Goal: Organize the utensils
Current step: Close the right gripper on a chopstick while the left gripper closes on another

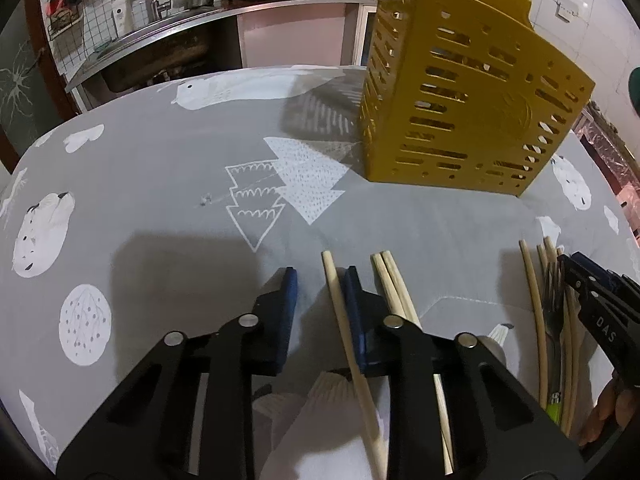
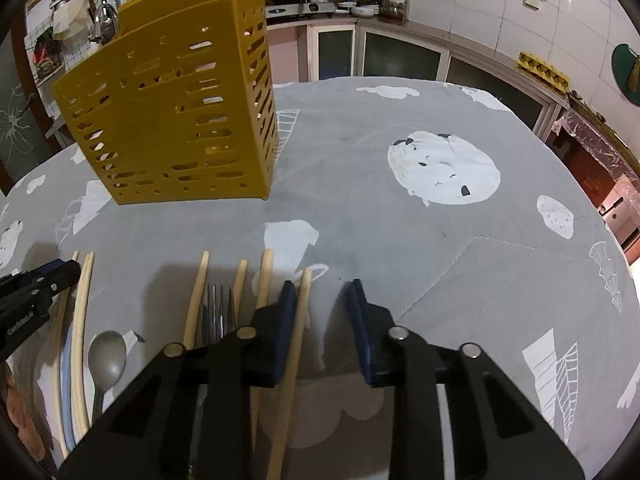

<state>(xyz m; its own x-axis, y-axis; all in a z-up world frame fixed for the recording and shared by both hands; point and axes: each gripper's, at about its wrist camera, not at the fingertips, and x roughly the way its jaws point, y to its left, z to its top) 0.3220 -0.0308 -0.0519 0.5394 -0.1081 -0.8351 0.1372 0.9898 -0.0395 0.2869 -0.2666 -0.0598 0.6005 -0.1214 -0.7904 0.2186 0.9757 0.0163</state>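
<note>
The yellow holder [image 1: 472,96] stands upright on the surface [image 1: 168,184], which wears a grey cloth with white animals and trees. The holder is well ahead of both claws.

The left claw [image 1: 320,280] points down at the cloth. Its blue pads stand a little apart. One chopstick [image 1: 340,300] lies in the gap, right against one pad [image 1: 354,292]. The other pad is not on it, so the stick is not pinched. Two more sticks [image 1: 390,280] lie just outside that claw.

The right claw [image 2: 322,294] is also only a little way apart. A chopstick [image 2: 302,304] lies in its gap, close by the left pad [image 2: 288,300], with bare cloth beside it. It is not pinched either.

Beside that claw lie a fork [image 2: 218,312], more sticks [image 2: 198,296] and a spoon [image 2: 106,356], all flat on the cloth.
</note>
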